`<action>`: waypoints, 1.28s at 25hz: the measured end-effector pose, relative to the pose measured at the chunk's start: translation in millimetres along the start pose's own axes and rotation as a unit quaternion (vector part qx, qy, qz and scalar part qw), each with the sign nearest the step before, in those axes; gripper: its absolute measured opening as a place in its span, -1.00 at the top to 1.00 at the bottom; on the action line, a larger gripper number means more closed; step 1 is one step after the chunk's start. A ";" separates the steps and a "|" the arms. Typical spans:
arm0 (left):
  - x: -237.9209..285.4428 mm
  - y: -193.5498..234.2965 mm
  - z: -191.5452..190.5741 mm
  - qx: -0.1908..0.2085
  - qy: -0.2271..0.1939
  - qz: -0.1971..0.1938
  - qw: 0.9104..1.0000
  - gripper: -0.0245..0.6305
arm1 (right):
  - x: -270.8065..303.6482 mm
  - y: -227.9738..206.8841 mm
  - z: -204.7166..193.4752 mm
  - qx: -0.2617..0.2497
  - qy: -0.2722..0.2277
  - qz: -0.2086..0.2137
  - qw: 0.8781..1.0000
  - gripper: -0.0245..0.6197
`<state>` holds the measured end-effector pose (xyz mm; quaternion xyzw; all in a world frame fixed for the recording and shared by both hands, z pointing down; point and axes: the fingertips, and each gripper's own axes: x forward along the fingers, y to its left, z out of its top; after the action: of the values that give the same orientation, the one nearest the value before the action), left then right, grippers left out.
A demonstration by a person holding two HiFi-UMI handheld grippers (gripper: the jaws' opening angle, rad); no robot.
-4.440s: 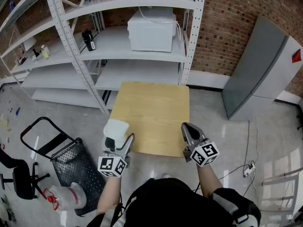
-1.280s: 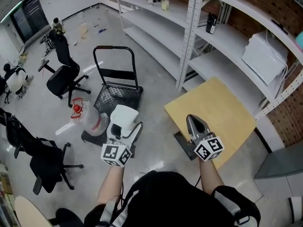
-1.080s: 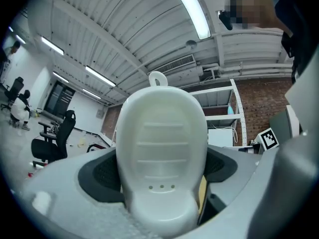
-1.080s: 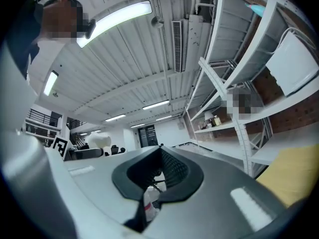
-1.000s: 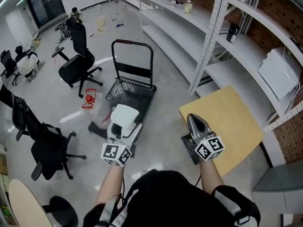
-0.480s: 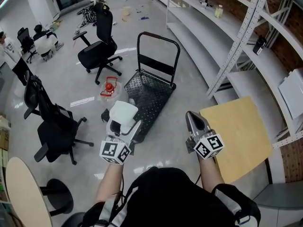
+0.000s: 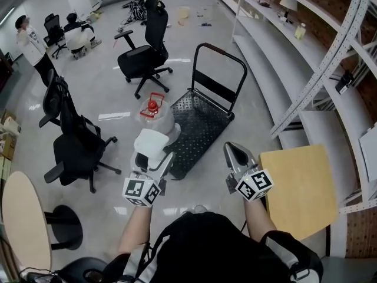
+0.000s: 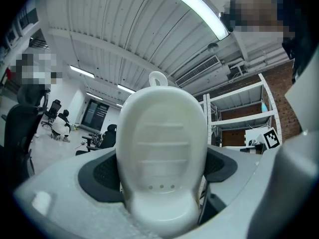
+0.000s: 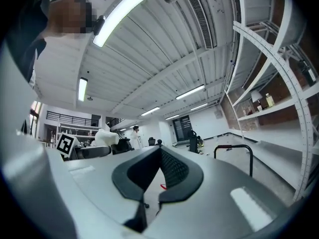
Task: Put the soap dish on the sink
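Head view, left gripper clamping soap dish, trolley, office chair ahead

Glossy grey floor all around. On it stands a black platform trolley, handle upright at its far end, and a clear water jug with a red cap sits just beside the trolley's left corner. Black office chairs stand off to the left. At the right is a square wooden surface, near the white shelving, which carries a small bottle.
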<state>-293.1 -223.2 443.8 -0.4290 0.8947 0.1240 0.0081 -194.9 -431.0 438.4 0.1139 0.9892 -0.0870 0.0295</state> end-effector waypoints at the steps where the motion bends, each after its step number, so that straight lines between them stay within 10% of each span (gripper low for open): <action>1: -0.9 1.5 2.8 0.001 -0.003 0.007 1.000 -0.50 | 6.5 -1.1 -0.4 0.002 0.003 0.009 1.000 0.90; 32: -104.1 55.2 20.1 0.030 -0.047 0.264 0.963 -0.50 | 128.4 62.0 -35.2 0.053 0.046 0.261 0.963 0.90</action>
<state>-271.6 -105.6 448.8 -0.1705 0.9782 0.1150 0.0294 -306.7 -337.0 452.7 0.3730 0.9196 -0.1237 -0.0006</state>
